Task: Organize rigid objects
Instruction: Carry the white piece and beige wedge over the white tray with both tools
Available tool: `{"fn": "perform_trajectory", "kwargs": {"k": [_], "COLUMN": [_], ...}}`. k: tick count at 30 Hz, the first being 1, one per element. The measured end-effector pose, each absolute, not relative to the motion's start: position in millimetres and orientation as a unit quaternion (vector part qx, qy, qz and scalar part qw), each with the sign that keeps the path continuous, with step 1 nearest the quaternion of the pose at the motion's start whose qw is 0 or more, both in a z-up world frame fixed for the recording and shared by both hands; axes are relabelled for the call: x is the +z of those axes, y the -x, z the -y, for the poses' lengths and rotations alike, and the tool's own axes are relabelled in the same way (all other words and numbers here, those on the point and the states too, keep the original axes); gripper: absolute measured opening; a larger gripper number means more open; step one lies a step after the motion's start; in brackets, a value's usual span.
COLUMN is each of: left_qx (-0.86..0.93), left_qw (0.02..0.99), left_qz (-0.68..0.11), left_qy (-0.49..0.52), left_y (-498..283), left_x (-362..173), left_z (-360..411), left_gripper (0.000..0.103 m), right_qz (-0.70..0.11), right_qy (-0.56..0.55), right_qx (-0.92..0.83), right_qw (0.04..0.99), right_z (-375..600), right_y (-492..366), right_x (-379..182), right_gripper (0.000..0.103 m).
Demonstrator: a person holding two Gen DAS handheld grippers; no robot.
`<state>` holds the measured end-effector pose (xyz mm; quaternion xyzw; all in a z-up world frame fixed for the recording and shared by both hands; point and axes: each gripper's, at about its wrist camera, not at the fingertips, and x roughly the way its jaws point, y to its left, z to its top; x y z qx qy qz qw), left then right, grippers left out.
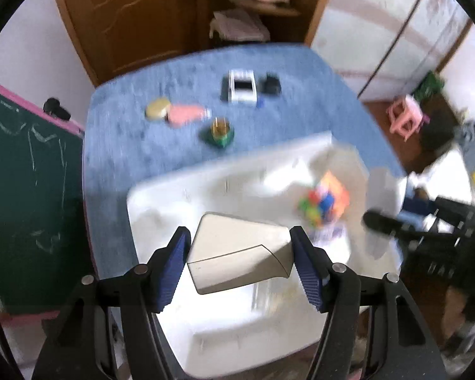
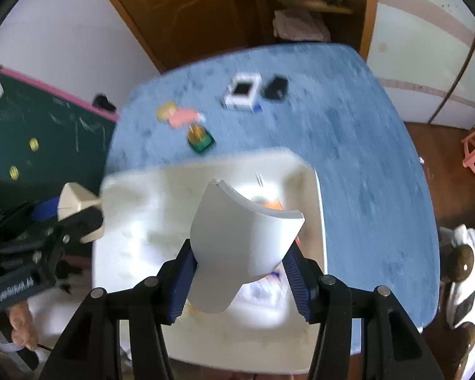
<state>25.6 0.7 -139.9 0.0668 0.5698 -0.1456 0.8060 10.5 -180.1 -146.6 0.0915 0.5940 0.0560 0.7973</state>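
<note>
Both claws are gripping, left claw [image 1: 239,262] a beige block [image 1: 237,253], right claw [image 2: 237,281] a curved white piece [image 2: 243,237]; lower each squarely over the white bin [image 1: 161,196] at frame centre before releasing.

Home, likely kid's room: wooden door [image 1: 126,15], chalkboard [image 1: 31,158] with pink frame, pink plastic stool [image 1: 407,117], blue-covered surface [image 1: 136,145], shelf [image 1: 259,6] with folded cloth.

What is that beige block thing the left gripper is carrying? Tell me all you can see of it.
The beige block looks like smooth, matte hard plastic, wedge-like, with rounded corners and a thin seam line across its near face. It is tilted, clamped at both ends between the blue ribbed pads of the left gripper. It hangs over the white bin without touching it. The right wrist view shows it off the bin's left edge.
</note>
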Motion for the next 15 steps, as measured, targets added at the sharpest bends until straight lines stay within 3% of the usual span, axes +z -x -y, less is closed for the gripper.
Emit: {"fn": "perform_trajectory", "kwargs": {"k": [15], "left_qx": [-0.071], "left_qw": [0.771], "left_qz": [-0.626], "left_qy": [-0.094], "left_y": [15.2], "left_x": [-234.1], "left_z": [5.7], "left_gripper": [0.068], "right_qz": [-0.636], "right_qy": [-0.055], "right_qx": [0.048], "right_qw": [0.769], "right_z": [185.3], "right_y": [45.3], "right_x": [-216.8], "right_gripper": [0.055]}}
